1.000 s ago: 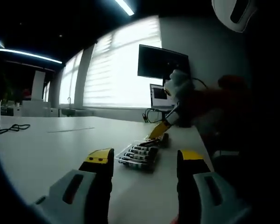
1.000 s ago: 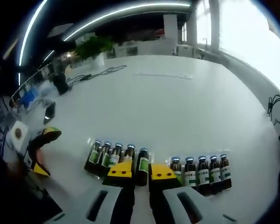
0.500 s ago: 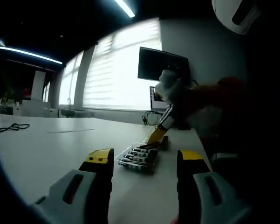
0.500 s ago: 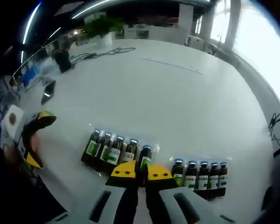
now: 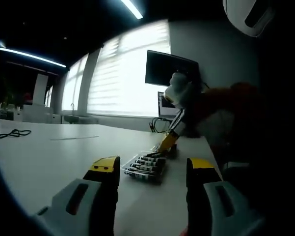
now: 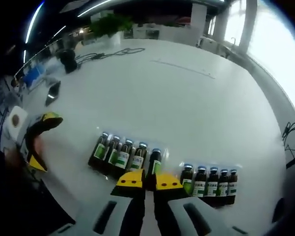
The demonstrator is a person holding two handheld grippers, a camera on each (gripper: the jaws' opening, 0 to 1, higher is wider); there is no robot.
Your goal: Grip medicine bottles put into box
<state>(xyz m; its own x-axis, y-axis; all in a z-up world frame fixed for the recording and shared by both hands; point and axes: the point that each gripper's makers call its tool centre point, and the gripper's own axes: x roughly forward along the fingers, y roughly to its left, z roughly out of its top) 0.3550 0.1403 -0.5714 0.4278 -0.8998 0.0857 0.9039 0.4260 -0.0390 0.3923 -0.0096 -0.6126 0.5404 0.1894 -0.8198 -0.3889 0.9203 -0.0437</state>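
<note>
In the right gripper view, the right gripper [image 6: 147, 180] points down at the white table [image 6: 186, 103], its yellow-tipped jaws drawn narrow around the base of a dark medicine bottle with a green label [image 6: 153, 164]. That held bottle lies with its blue cap pointing away, between two groups. To its left is a row of four bottles [image 6: 116, 153], lying side by side and touching. To its right sits a clear plastic box [image 6: 211, 181] holding five bottles packed in a row. That makes ten bottles in all. At the far left edge of this view the left gripper [image 6: 39, 142] shows, yellow-tipped, jaws parted.

In the left gripper view, the left gripper [image 5: 152, 177] hangs low over the table with its jaws spread wide and nothing between them. Beyond it the box of bottles [image 5: 146, 164] lies on the table, with the right gripper [image 5: 168, 142] slanting down to it from a white-gloved hand [image 5: 179, 91]. A dark monitor [image 5: 169, 66] stands behind.
</note>
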